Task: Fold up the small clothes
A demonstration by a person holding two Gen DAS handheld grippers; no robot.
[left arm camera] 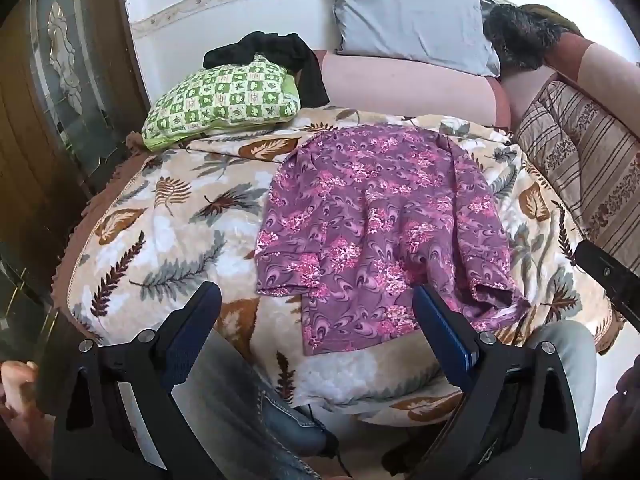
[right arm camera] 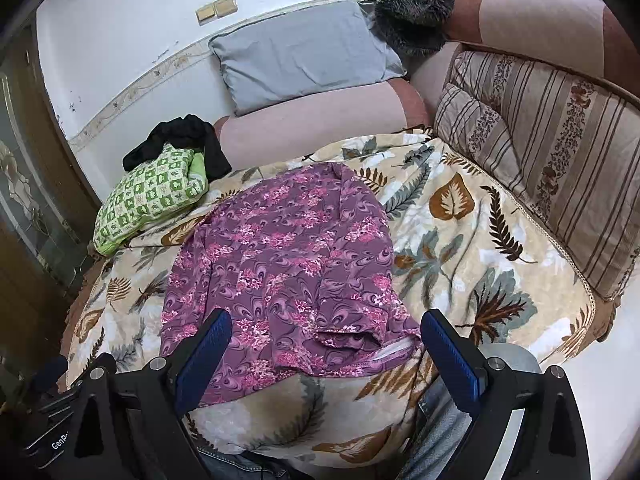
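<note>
A purple floral shirt (left arm camera: 376, 232) lies spread on a leaf-patterned blanket (left arm camera: 168, 216), both sleeves folded in over the body. It also shows in the right wrist view (right arm camera: 288, 264). My left gripper (left arm camera: 318, 300) is open and empty, hovering over the shirt's near left edge. My right gripper (right arm camera: 326, 326) is open and empty, just above the shirt's near right sleeve cuff (right arm camera: 352, 340). The right gripper's body shows at the right edge of the left wrist view (left arm camera: 608, 276).
A folded green checked cloth (left arm camera: 224, 104) with a black garment (left arm camera: 276, 56) lies at the blanket's far left. A grey pillow (left arm camera: 412, 20), pink bolsters (left arm camera: 404, 84) and a striped cushion (right arm camera: 560, 152) line the back and right. A wooden door (left arm camera: 44, 128) stands left. My jeans-clad knees (left arm camera: 260, 400) are below.
</note>
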